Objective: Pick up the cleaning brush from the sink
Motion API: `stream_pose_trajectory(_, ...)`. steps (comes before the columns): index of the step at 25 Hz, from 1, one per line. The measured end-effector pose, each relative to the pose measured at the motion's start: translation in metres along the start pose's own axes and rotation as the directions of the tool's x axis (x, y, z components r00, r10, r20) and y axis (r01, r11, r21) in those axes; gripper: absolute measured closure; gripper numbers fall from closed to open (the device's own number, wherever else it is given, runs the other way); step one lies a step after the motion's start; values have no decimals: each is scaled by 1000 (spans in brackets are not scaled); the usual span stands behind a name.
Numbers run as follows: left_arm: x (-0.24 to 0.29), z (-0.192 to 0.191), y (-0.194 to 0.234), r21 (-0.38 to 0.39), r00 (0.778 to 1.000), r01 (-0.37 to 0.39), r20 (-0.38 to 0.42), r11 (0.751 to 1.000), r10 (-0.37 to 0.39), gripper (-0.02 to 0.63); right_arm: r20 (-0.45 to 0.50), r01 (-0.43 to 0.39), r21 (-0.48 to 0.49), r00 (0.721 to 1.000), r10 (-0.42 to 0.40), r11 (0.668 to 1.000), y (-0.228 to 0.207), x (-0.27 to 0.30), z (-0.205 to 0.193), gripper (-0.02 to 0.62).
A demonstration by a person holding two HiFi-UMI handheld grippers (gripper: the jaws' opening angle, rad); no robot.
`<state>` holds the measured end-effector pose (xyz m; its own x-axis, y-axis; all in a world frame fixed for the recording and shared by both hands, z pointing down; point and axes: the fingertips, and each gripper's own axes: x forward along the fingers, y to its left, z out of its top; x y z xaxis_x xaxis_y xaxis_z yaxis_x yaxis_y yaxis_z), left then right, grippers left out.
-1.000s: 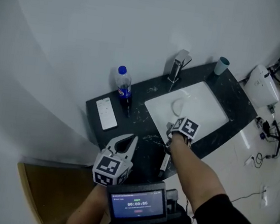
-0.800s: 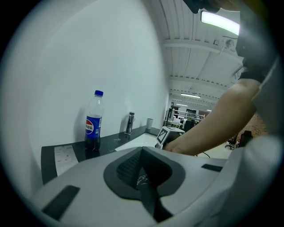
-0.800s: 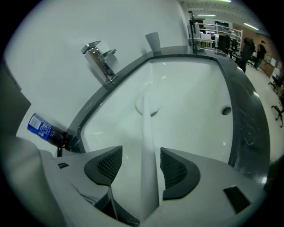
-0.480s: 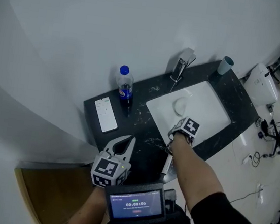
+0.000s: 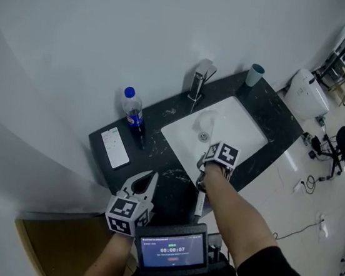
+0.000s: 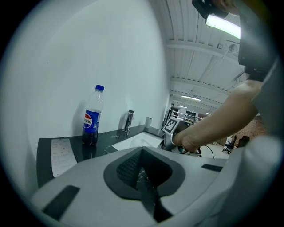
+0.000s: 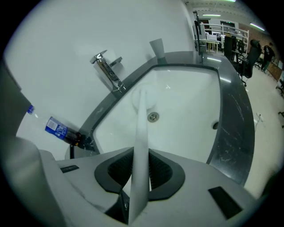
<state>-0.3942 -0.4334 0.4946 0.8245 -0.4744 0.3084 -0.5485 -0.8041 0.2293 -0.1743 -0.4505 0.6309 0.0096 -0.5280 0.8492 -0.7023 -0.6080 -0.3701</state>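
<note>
Black counter point(image 5: 163, 115), white sink point(image 5: 249, 133) — my right claw point(image 7: 141, 166) has just closed and pinches the brush point(image 7: 142, 128) by its handle, head low by the drain point(image 7: 152, 116), so it should lift cleanly. Left claw point(image 6: 141, 175) hovers pressed together over the counter — unneeded.

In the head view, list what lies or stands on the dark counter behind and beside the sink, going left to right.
Flat white sheet → cola bottle → faucet → cup
</note>
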Motion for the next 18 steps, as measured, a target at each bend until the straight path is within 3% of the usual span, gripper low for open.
stream_pose_trajectory(4, 5, 11, -31, -9, 1000, 6, 30, 1000, -5, 598, 39, -105, -60, 993, 108, 993, -12, -42, 12, 543)
stream_pose_trajectory(8, 17, 28, -79, 18, 997, -26, 67, 999, 25, 598, 44, -201, -173, 976, 212, 964, -46, -80, 31, 543)
stream_pose_trajectory(12, 38, 32, -131, 30, 990, -117, 87, 993, 114, 598, 48, -301, -276, 944, 325, 913, -94, -114, 56, 543)
stream_pose_trajectory(15, 50, 39, -175, 2, 970, -209, 125, 978, 207, 598, 24, -372, -333, 915, 402, 867, -132, -139, 79, 543)
stream_pose_trajectory(18, 61, 60, -224, 22, 946, -280, 177, 960, 272, 598, 32, -443, -382, 871, 491, 811, -158, -171, 107, 543)
